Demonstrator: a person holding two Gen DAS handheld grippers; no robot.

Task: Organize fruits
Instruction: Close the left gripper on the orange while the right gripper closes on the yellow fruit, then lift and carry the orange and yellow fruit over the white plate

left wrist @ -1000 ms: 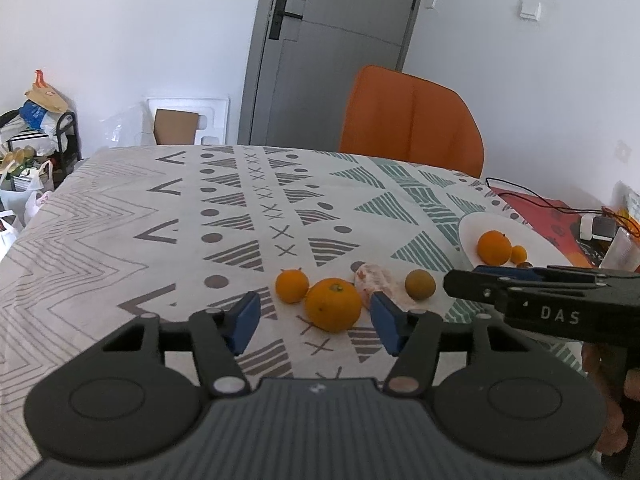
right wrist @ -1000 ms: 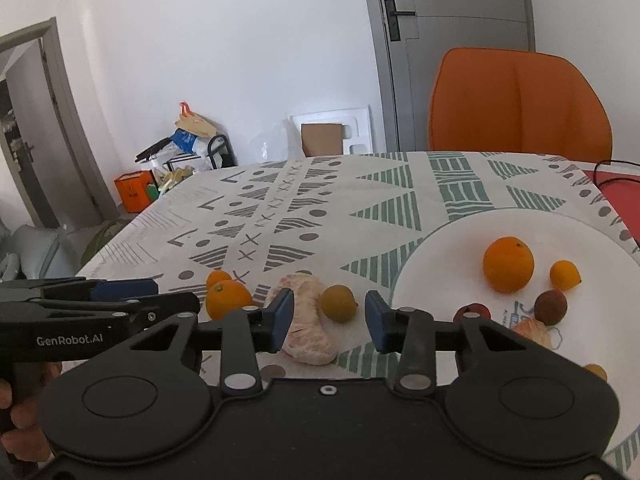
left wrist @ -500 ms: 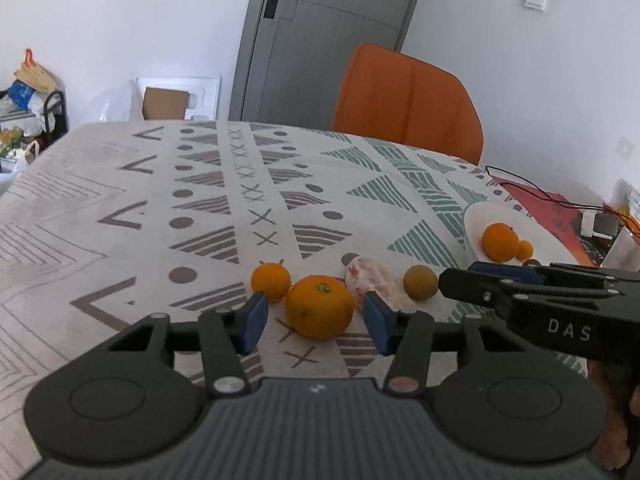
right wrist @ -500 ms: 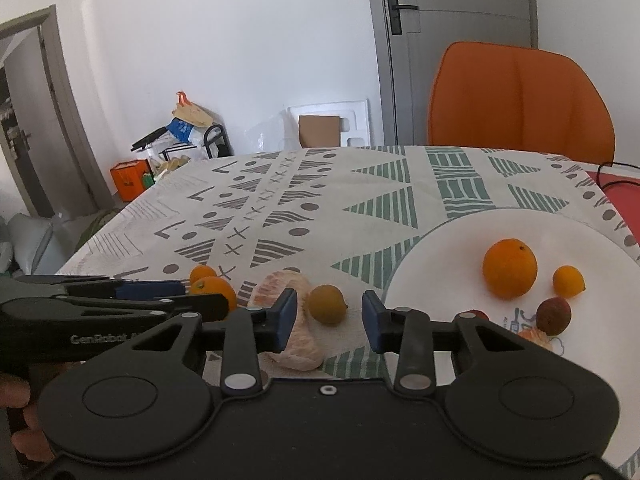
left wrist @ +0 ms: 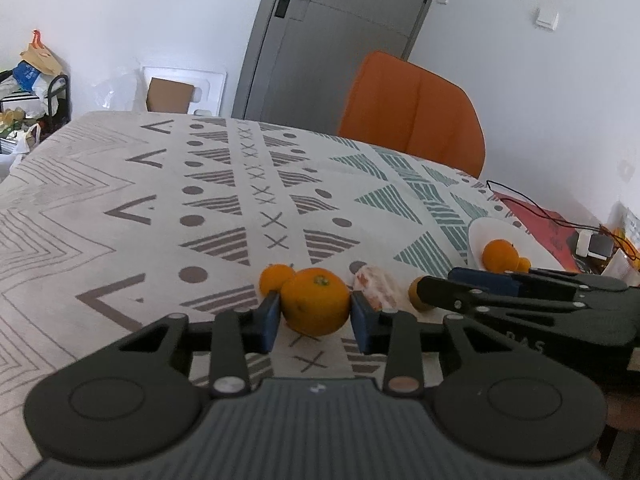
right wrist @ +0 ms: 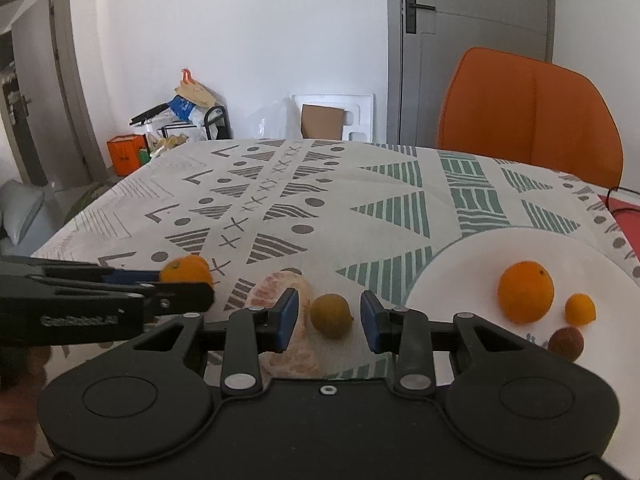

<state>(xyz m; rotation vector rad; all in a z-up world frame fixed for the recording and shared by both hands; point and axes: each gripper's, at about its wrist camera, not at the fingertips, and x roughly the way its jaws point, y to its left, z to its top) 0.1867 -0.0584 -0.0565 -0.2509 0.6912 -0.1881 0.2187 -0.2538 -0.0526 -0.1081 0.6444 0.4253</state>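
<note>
— So how should the left gripper (left wrist: 313,322) finish this pick?

— Squarely. The big orange (left wrist: 315,300) sits on the patterned cloth (left wrist: 224,208) right between its blue pads, so the jaws should meet the fruit across its widest part, then lift straight up before swinging toward the white plate (right wrist: 472,256). A smaller mandarin (left wrist: 274,276) lies just beyond the left pad and touches the orange, so a crooked squeeze would likely roll both.

— And how do those jaws stand?

— They are closing, narrowed to about the orange's width; both pads look to be at its sides, though whether they press yet cannot be told for sure.

— What about the right gripper (right wrist: 329,320)?

— Its jaws are closing too, but gaps show on both sides of the small olive-brown fruit (right wrist: 331,316) between them; nothing is pinched. The peeled citrus (right wrist: 280,292) lies against the outside of its left pad, so that pad should stay clear of the soft segments.

— And the plate?

— Off to the right of the right jaws, holding an orange (right wrist: 526,291), a mandarin and a dark reddish fruit.
</note>
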